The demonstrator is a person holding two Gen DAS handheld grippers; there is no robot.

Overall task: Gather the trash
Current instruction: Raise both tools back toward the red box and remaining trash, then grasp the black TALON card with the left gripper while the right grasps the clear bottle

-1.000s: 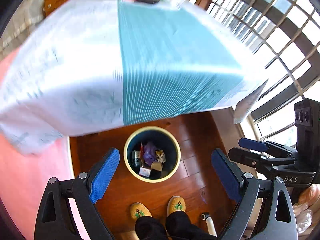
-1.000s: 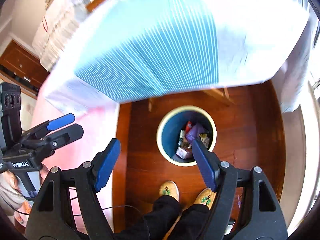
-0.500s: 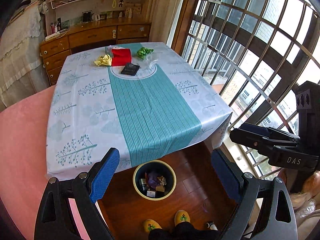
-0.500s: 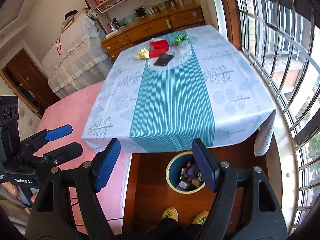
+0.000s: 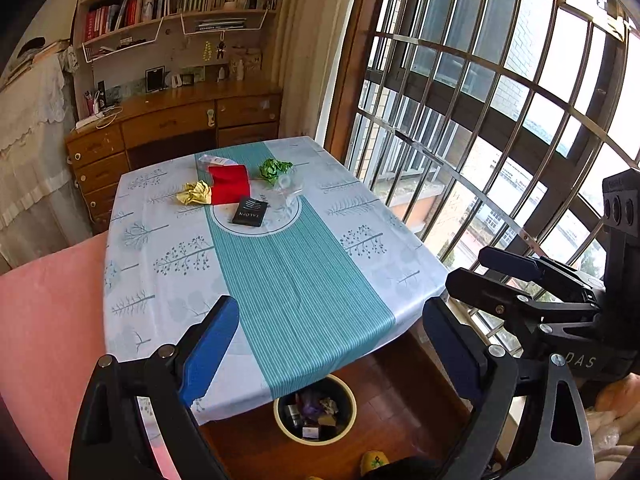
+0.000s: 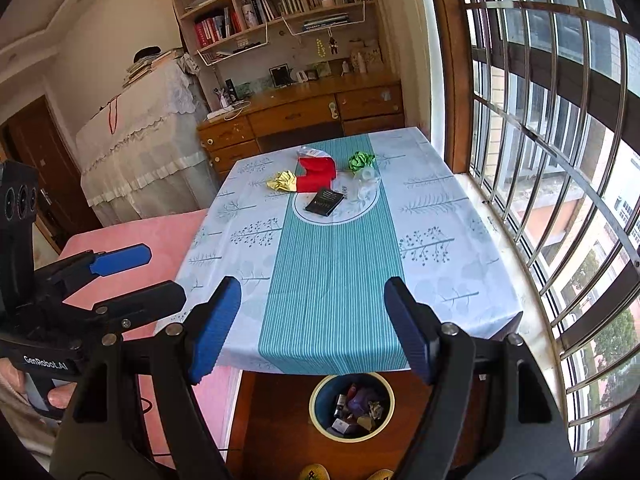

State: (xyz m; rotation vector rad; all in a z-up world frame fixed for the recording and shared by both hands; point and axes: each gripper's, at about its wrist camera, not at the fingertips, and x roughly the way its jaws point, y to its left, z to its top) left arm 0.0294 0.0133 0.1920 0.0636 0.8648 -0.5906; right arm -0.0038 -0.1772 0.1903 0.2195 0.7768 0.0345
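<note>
Left wrist view: my left gripper (image 5: 328,346) is spread wide, nothing between the blue pads (image 5: 208,354); it hangs above the near edge of the table (image 5: 168,280), which is covered in a white and teal cloth; right gripper (image 5: 488,276) shows at the right edge, side-on, pads parted, empty. Trash sits at the far end of the cloth: yellow crumpled paper (image 5: 195,193), red packet (image 5: 229,184) touching it, green crumpled wad (image 5: 274,169), clear plastic wrapper (image 5: 289,186), black booklet (image 5: 250,211) nearest me inside the white circle. Bin (image 5: 315,409) stands on the wood floor under the table's near edge, partly hidden by the cloth overhang; inside I see a small bottle, something purple, crumpled bits and a small box; can't tell more.

Right wrist view: right gripper (image 6: 312,326) wide apart too, holding nothing; left gripper (image 6: 136,278) at left, released. Same trash cluster at the far end: yellow paper (image 6: 282,180), red packet (image 6: 316,175), green wad (image 6: 361,159), wrapper (image 6: 365,185), booklet (image 6: 325,201). Bin (image 6: 352,405) sits below between my fingers, blue inside with a cream rim, part full of mixed small packaging.
</note>
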